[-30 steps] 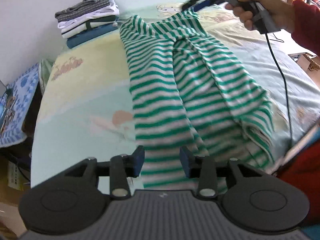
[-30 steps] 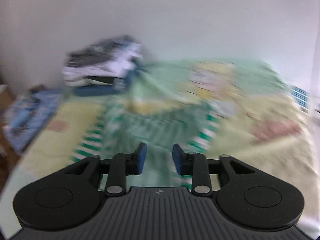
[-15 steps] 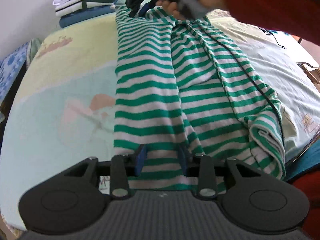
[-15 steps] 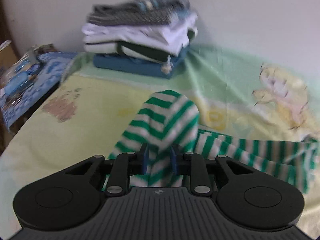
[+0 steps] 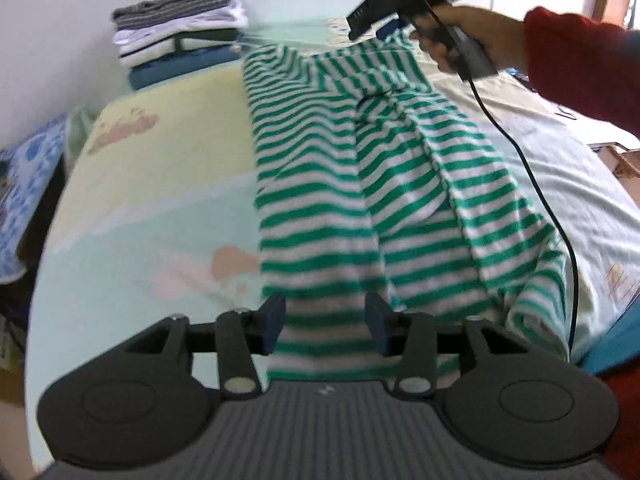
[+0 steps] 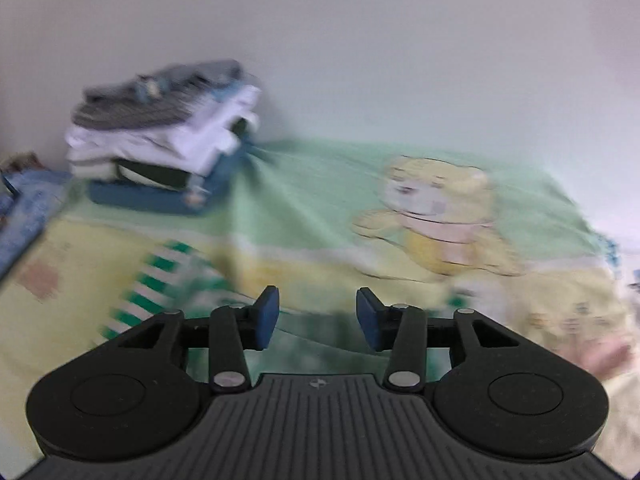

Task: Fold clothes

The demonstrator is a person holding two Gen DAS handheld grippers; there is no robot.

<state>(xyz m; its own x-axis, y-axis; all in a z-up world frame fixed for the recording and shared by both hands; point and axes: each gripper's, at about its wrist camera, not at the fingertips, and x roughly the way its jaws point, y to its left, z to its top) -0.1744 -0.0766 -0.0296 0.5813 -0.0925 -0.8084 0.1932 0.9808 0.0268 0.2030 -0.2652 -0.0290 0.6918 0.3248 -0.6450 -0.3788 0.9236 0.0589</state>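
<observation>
A green-and-white striped shirt (image 5: 360, 184) lies lengthwise on the bed, one side folded over the middle, its right part bunched near the bed edge. My left gripper (image 5: 325, 322) is open just above the shirt's near hem. My right gripper (image 6: 317, 316) is open and empty, lifted above the shirt's far end; it shows in the left wrist view (image 5: 384, 20) held in a hand. A bit of the striped shirt (image 6: 160, 292) shows at the lower left of the blurred right wrist view.
A stack of folded clothes (image 5: 180, 48) sits at the bed's far left corner by the wall, also in the right wrist view (image 6: 164, 136). The bedsheet (image 5: 152, 208) is pale green and yellow with cartoon prints. A black cable (image 5: 532, 184) trails over the shirt's right side.
My right gripper let go of the shirt's far end, opened and lifted to the right. My left gripper has opened wider over the near hem.
</observation>
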